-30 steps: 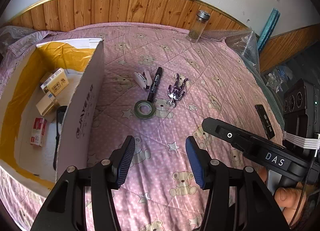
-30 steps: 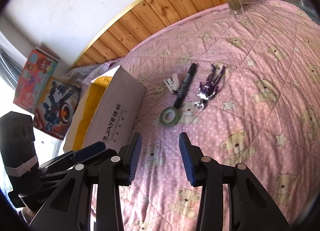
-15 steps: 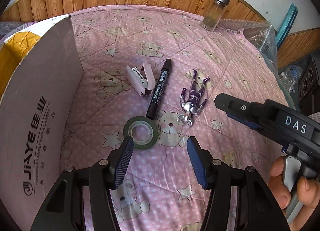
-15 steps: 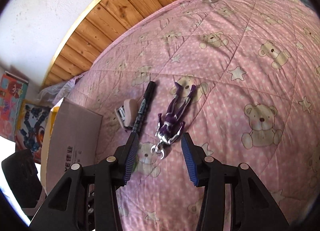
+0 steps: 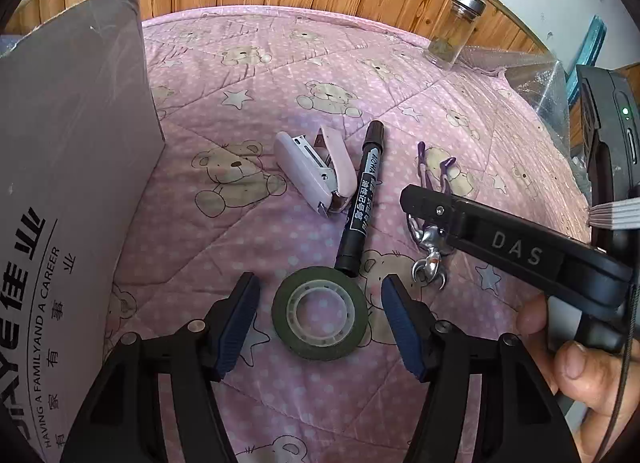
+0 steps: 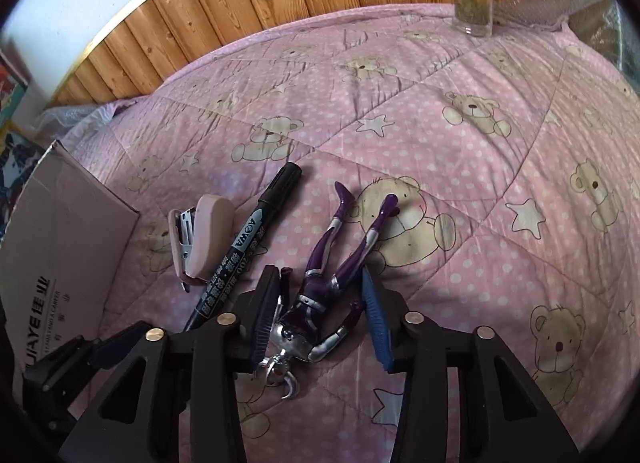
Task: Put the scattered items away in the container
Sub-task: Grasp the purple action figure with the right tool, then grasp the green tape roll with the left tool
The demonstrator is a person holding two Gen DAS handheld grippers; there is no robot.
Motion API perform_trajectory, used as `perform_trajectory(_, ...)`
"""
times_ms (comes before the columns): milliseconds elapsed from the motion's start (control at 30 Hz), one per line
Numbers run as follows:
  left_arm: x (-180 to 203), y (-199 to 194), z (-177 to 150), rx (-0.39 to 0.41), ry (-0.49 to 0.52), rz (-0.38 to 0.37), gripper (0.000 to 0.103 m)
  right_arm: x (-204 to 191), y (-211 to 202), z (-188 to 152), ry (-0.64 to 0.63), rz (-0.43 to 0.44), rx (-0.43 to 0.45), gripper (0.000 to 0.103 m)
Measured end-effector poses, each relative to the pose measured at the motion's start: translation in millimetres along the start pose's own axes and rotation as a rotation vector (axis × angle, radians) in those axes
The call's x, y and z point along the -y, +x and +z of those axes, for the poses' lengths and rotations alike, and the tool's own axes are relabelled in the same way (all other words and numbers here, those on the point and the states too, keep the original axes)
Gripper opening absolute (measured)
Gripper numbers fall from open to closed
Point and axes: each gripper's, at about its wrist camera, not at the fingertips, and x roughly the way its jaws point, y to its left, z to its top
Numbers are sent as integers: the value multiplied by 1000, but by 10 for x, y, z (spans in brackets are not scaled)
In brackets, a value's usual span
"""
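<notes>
both claws are released: left claw (image 5: 320,313) straddles the tape roll (image 5: 320,313), right claw (image 6: 318,313) brackets the purple figure (image 6: 320,295) on the bed (image 6: 460,75), lining up grabs for the box (image 5: 60,183).

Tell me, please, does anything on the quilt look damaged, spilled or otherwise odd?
Nothing looks damaged or spilled. The only oddity is the pink stapler, lying on its side with its arm sprung open beside the black marker. The glass jar stands upright.

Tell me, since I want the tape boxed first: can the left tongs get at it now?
Probably yes. The left tongs are open astride the tape, which lies flat; only the marker tip touches its far edge.
</notes>
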Motion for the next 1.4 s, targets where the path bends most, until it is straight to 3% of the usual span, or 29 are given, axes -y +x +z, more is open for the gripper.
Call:
perform_trajectory(33,-9,-3,4,3,-1,-5,59,44,-11,-2,21,15,0,32)
perform_trajectory(67,-19,-9,8,4,2,2,48,82,-20,1,40,30,-2,30)
perform_trajectory(133,-37,-27,20,2,1,-14,47,124,-33,12,66,53,-5,30)
perform_trajectory(367,-5,-136,2,22,-17,-43,46,118,-256,11,109,111,25,12)
perform_trajectory(633,89,-312,-13,77,11,-12,46,49,-235,-92,95,144,-2,12)
perform_trajectory(800,87,-298,-50,62,0,-23,46,25,-63,-159,78,157,-45,25)
perform_trajectory(967,67,-311,-89,54,-12,-27,46,-27,-75,-184,66,165,-50,18)
perform_trajectory(1300,162,-563,-84,78,10,0,46,-131,-519,-329,62,175,-5,16)
perform_trajectory(1400,216,-693,-116,93,29,43,46,-152,-661,-420,61,173,-1,16)
